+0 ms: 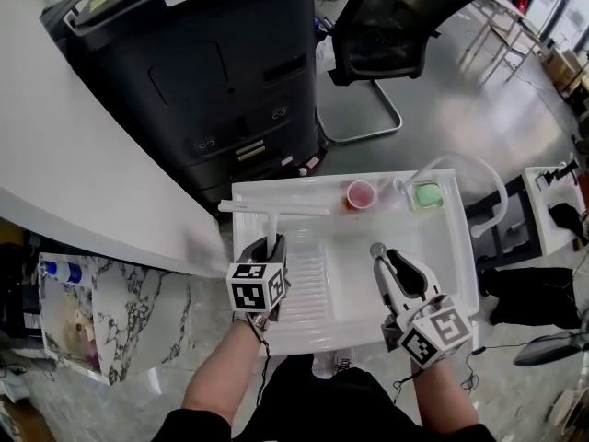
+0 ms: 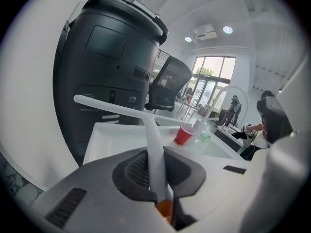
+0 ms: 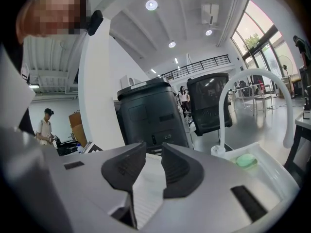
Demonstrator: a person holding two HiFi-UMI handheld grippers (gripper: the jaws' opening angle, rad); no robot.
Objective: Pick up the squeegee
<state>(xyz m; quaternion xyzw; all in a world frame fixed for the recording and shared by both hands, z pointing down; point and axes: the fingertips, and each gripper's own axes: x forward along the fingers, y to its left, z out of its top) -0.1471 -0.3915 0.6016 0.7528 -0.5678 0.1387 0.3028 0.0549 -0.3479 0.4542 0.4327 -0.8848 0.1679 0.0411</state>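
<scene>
We see the left tool (image 1: 269, 243) clamped tight on the white handle of the squeegee (image 1: 273, 212), holding it up over the ribbed drainboard of the white sink (image 1: 308, 325), blade crosswise at the far end. The right tool (image 1: 386, 263) hangs over the basin, jaws apart with nothing between them. A red cup (image 1: 360, 194) stands by the back rim

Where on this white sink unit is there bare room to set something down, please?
The ribbed drainboard between the left gripper and right gripper is bare, as is the basin right of it. The back edge is crowded: squeegee, red cup, green sponge, faucet.
</scene>
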